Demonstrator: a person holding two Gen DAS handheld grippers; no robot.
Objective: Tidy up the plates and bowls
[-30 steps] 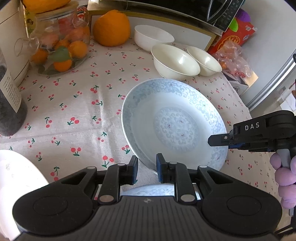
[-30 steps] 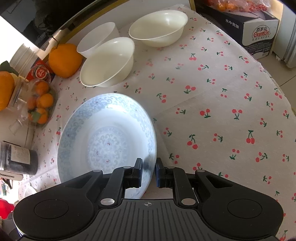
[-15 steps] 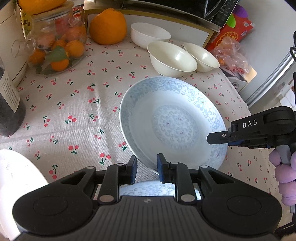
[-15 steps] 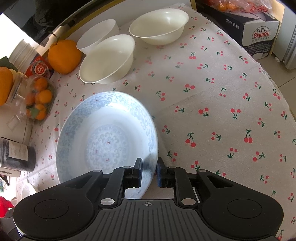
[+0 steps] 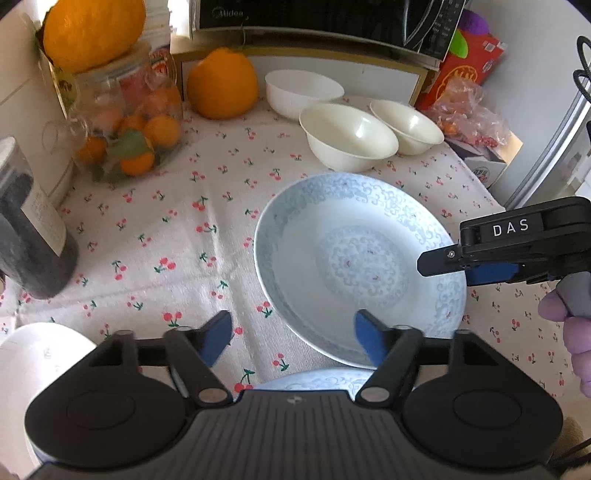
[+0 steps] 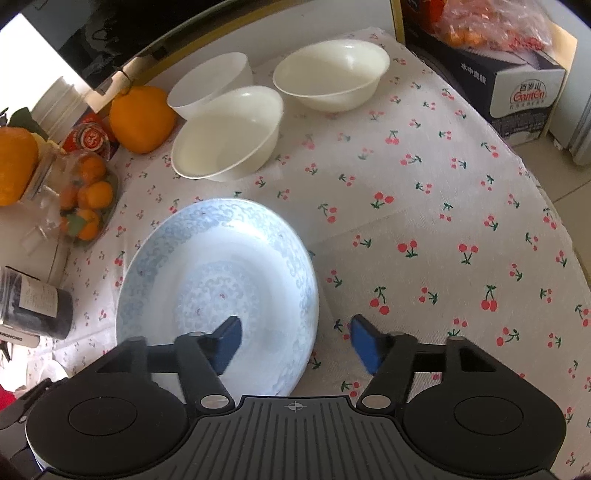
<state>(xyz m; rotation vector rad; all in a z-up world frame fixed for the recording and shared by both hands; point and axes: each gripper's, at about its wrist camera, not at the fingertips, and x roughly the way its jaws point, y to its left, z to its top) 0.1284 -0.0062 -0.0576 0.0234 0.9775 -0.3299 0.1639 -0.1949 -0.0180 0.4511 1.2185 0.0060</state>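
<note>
1. Covering the desk point(image 5: 155, 236) is a white cloth dotted with red cherries; a microwave point(image 5: 317, 18) sits at the back, and a cardboard box point(image 6: 517, 92) stands off the desk's far corner.
2. Three pale bowls point(image 5: 347, 136) cluster near the back, beside a big orange point(image 5: 221, 83) and a glass jar of small oranges point(image 5: 129, 122); a dark bottle point(image 5: 31, 236) stands at the left edge.
3. Centre stage, the blue-patterned plate point(image 5: 358, 266) lies on the cloth.
4. Left gripper point(image 5: 293, 338): jaws have just been opening and now stand wide, the plate's near rim between them, pads clear of it.
5. Right gripper point(image 6: 295, 341): jaws likewise just sprung apart, straddling the plate's right rim without touching; from the left view it hangs over the plate's right edge, held by a gloved hand point(image 5: 576, 325).
</note>
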